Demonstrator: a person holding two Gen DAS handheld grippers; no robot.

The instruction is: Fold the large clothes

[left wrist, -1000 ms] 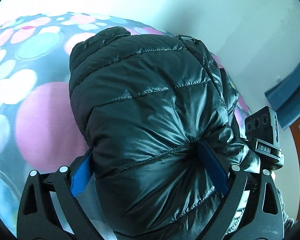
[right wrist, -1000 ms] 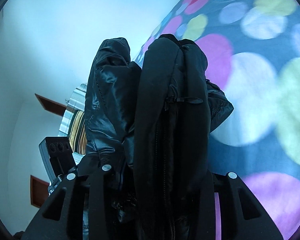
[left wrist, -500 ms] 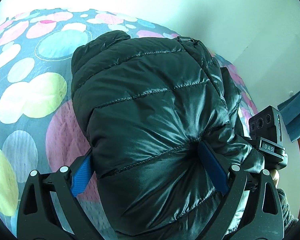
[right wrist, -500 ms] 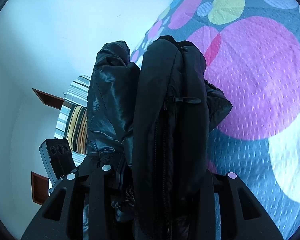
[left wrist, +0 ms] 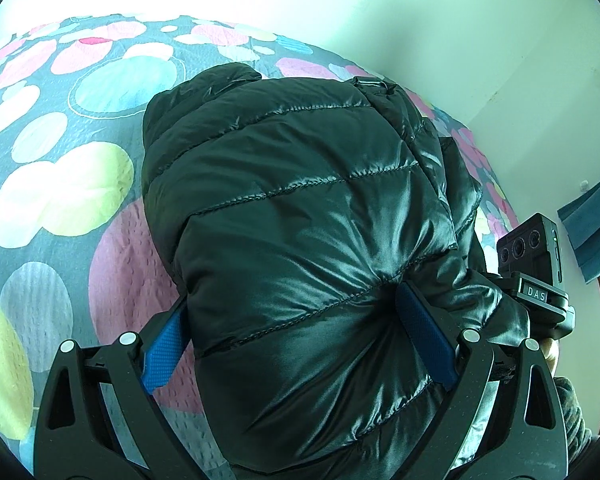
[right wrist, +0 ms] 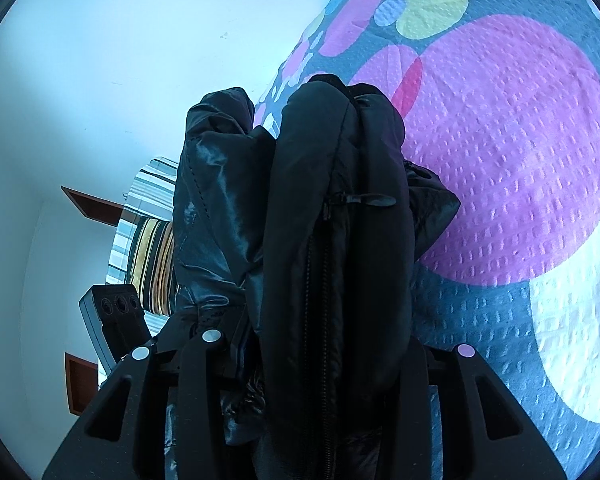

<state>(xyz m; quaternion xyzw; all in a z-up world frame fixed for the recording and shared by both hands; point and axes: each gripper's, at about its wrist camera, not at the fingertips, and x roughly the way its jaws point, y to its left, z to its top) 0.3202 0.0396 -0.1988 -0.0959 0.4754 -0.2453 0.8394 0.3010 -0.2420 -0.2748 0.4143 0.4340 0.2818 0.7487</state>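
A shiny black quilted puffer jacket point(left wrist: 296, 216) is bunched into a thick bundle and held up over a bed. My left gripper point(left wrist: 292, 320) is shut on the jacket, its blue pads point(left wrist: 420, 328) pressed into the padding on both sides. In the right wrist view the jacket point(right wrist: 340, 240) hangs folded with its zipper facing me. My right gripper point(right wrist: 300, 344) is shut on the jacket; its fingertips are hidden by the fabric. The other gripper's camera block shows at the edge of each view.
A grey quilted bedspread point(left wrist: 52, 200) with pink, green and blue circles lies below; it also shows in the right wrist view point(right wrist: 520, 160). White walls stand behind. A striped pillow point(right wrist: 148, 256) lies at the bed's far end. A blue curtain point(left wrist: 592, 232) hangs at right.
Both grippers have carried the jacket bundle lower and closer over the bedspread; more of the bed fills each view. The grip on the jacket is unchanged.
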